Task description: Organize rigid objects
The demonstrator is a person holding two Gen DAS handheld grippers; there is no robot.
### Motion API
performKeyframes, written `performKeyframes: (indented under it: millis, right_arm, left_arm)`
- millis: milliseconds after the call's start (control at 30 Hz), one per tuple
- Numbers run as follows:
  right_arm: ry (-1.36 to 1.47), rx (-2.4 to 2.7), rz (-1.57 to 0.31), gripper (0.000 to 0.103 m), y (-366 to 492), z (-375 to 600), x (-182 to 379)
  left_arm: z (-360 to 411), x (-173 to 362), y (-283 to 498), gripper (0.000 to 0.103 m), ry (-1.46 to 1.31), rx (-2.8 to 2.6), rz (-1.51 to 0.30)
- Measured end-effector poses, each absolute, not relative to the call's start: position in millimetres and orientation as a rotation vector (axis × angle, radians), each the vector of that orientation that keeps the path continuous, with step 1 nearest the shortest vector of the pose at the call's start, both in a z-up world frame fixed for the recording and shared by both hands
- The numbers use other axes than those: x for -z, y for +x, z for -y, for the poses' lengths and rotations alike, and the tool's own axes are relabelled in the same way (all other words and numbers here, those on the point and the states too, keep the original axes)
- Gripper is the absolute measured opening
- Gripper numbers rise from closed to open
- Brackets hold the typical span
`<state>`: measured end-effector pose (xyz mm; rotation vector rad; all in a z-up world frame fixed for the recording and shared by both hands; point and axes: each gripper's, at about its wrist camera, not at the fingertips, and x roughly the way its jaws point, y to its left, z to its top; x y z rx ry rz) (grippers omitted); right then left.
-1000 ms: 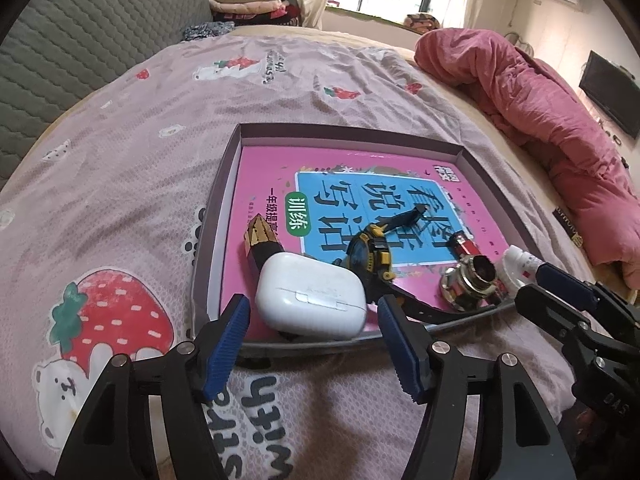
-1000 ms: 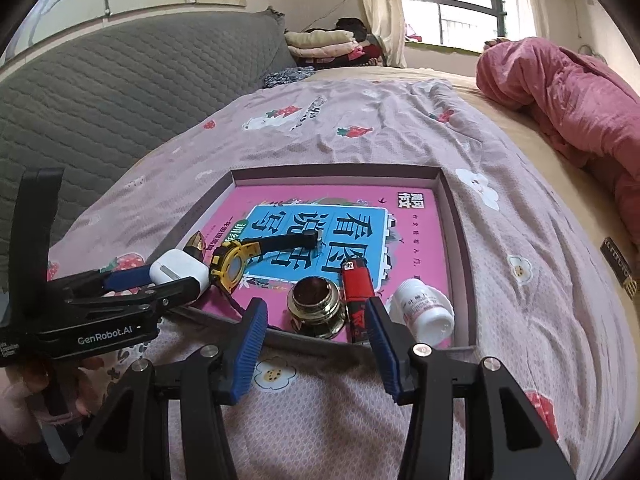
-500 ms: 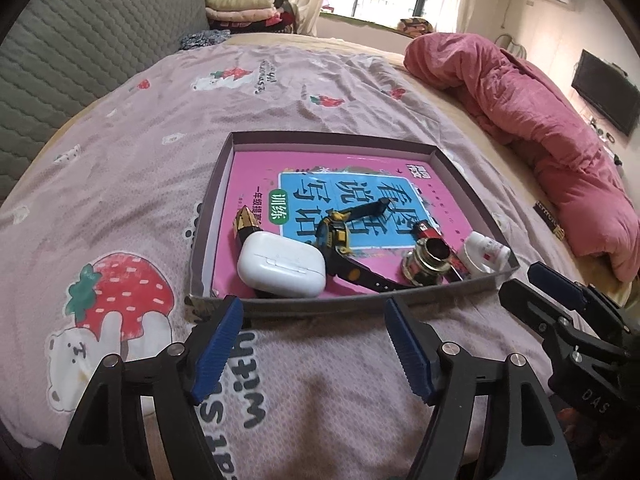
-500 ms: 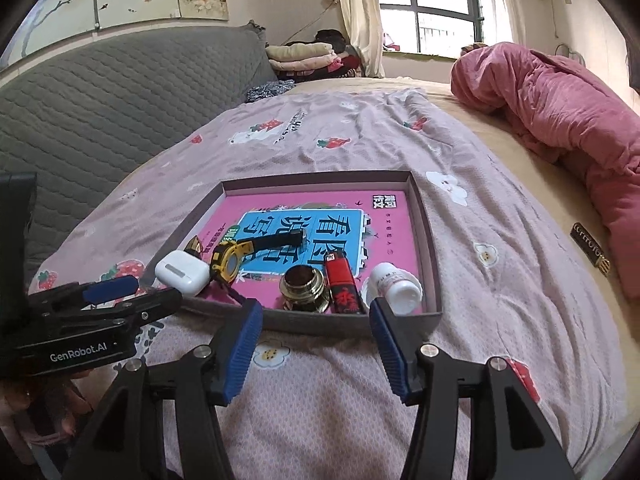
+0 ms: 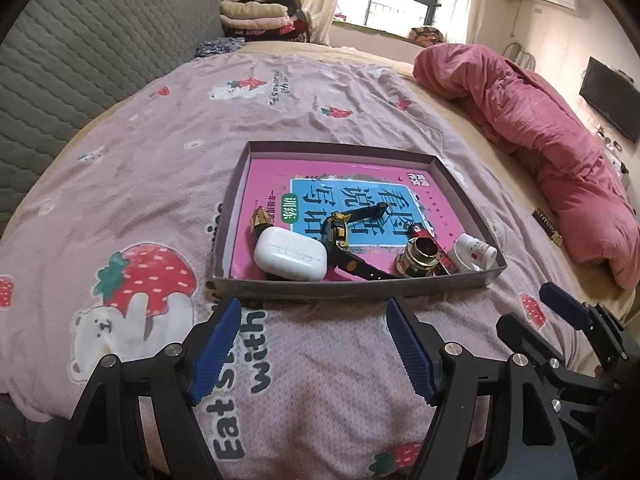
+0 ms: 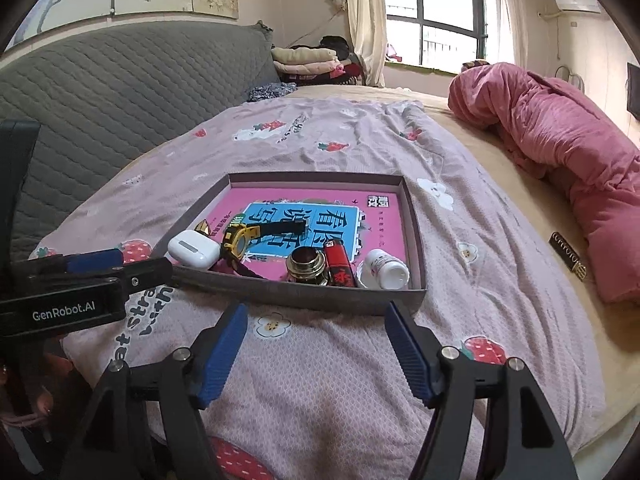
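A shallow grey tray (image 5: pixel 352 282) sits on the bed's strawberry-print sheet (image 5: pixel 132 184), lined with a pink book (image 5: pixel 360 184). All the small things lie along the tray's near wall: a white earbud case (image 5: pixel 290 254) at the left end, a gold-tipped piece (image 5: pixel 261 216) just behind it, a yellow-and-black watch (image 5: pixel 340 236) beside the case, then a brass fitting (image 5: pixel 420 256), a red lighter (image 6: pixel 340 266) touching it, and a white bottle (image 6: pixel 386 268) on its side in the right corner. The left gripper (image 5: pixel 314 344) hovers short of the tray's near wall, jaws apart and empty. The right gripper (image 6: pixel 316 354) hangs likewise before the tray, its jaws opening with nothing between them.
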<state>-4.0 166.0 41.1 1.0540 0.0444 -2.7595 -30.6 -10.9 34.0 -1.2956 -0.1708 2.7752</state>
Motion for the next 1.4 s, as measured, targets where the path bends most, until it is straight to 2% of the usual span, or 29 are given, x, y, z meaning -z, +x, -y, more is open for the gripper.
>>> performKeyframes:
  millis: [400,1400]
  right_arm:
    - [1.011,2.763,-0.036,0.070,12,-164,-49]
    - [1.116,2.797,-0.074,0.070,-2,-169,-4]
  left_arm:
    - [4,-30,-12,0.076,-1.375,-2.757,0.184]
    - [-7,14,-22,0.076,-1.398,-2.766,0.112]
